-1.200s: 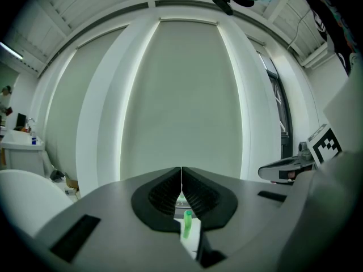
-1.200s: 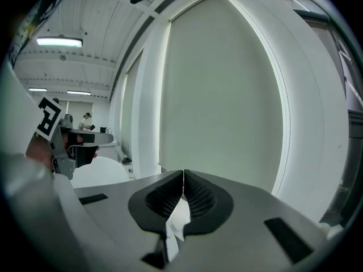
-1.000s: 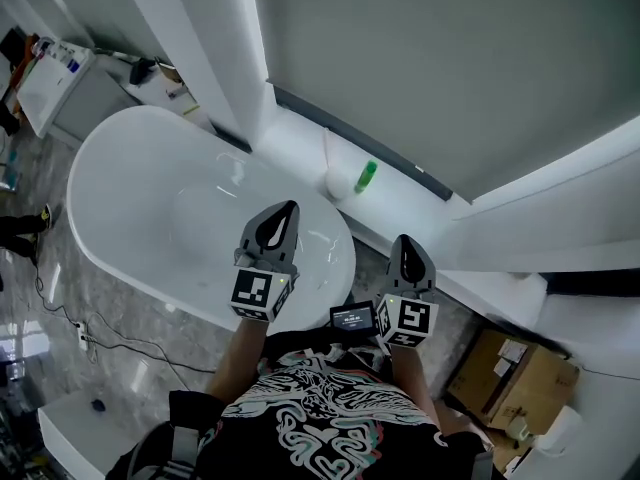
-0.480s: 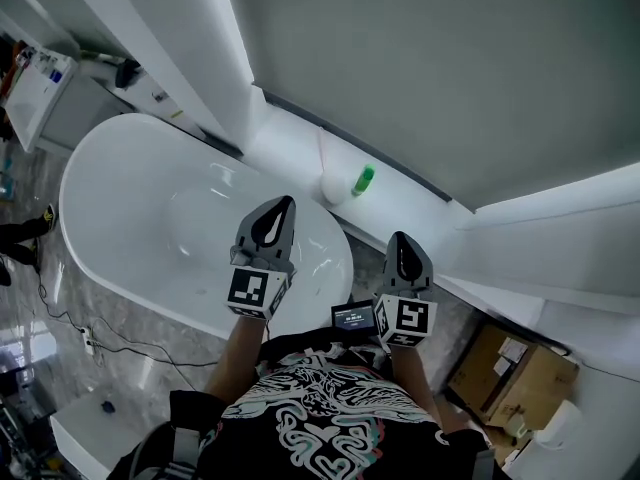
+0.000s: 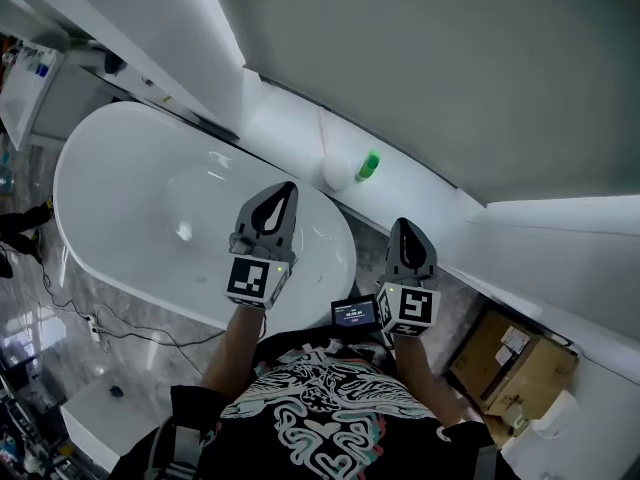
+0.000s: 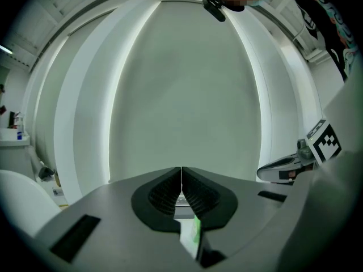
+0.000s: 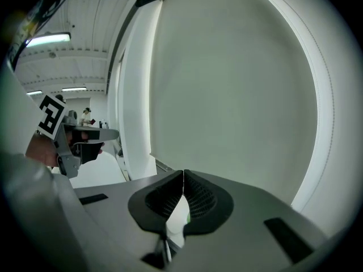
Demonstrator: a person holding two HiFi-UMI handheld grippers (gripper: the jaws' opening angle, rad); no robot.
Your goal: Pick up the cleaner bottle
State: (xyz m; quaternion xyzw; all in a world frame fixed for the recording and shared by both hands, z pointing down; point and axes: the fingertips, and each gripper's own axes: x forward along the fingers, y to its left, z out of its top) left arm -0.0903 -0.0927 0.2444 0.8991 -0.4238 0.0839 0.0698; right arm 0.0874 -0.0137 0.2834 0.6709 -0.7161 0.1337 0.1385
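Green cleaner bottle (image 5: 369, 165) sits on the ledge (image 5: 425, 196) ahead of both pairs of jaws, up-right of the left gripper (image 5: 289, 187) and seemingly nearer the right gripper (image 5: 403, 225). Both pairs of jaws are closed and empty.

The bathtub (image 5: 110, 203) is glossy, the cleaner bottle (image 5: 369, 165) plastic, the box (image 5: 505, 363) cardboard.

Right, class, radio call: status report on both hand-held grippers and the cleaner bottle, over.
Left hand-held gripper shut, empty. Right hand-held gripper shut, empty. Cleaner bottle on ledge ahead, untouched. White round object close beside it.
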